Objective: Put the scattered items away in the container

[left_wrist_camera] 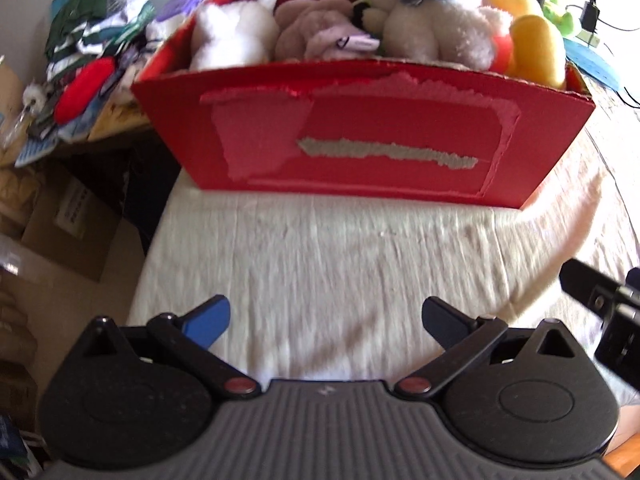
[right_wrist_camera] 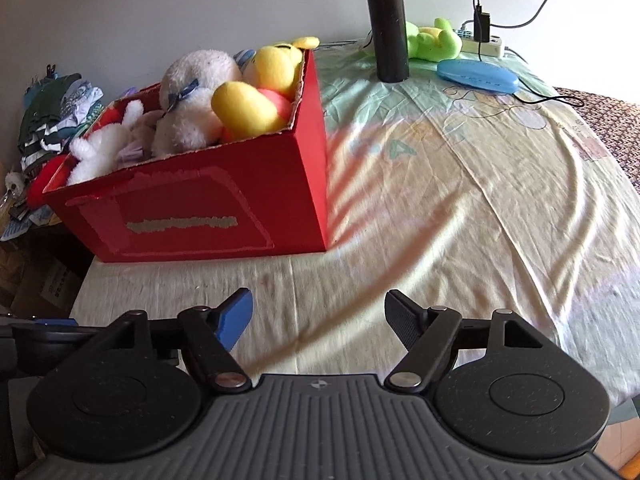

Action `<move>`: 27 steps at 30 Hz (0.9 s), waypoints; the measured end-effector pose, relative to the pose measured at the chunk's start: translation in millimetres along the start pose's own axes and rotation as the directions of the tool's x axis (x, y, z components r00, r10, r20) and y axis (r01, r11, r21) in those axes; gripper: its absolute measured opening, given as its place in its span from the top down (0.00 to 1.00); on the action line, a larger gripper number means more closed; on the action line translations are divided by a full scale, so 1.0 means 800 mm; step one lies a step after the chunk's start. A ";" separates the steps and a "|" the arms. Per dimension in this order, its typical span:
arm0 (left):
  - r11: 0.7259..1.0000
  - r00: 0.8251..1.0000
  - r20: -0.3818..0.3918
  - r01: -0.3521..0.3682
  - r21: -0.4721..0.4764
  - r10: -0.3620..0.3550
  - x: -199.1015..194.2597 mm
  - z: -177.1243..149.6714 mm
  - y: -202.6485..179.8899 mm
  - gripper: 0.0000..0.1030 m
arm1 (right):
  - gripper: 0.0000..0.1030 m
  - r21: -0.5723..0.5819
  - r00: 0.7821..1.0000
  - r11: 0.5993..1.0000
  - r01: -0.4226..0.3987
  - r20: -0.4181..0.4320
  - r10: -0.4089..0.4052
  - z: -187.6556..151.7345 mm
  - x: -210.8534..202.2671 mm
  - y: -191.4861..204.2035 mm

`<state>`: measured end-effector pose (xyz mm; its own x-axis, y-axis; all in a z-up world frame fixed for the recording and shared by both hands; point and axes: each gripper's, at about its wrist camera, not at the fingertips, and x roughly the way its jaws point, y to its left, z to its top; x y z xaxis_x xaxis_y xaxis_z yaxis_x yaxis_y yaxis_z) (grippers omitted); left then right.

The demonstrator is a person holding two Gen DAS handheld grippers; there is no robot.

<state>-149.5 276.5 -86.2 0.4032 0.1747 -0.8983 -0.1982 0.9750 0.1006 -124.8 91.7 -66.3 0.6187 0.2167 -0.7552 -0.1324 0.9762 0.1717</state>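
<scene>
Crosswise, red box [left_wrist_camera: 360,136] long side forward.

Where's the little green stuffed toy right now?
In the right wrist view the green stuffed toy lies at the far end of the table, outside the red box, just right of the black flask and behind the blue case.

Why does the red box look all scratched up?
The box's front has its red skin peeled off in a big patch, with a grey strip torn bare in the middle. Its rim is ragged too. One green toy lies outside, behind the flask.
</scene>
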 end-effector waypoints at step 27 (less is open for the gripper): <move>0.994 0.997 -0.020 0.077 0.079 -0.076 0.028 0.042 0.106 0.01 | 0.23 0.086 0.986 0.982 0.167 -0.023 -0.165 -0.006 0.028 0.114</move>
<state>-126.9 367.5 -83.6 0.3995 0.0975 -0.9115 -0.0954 0.9934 0.0645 -126.6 185.3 -70.1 0.6137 0.0523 -0.7878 0.0395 0.9945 0.0968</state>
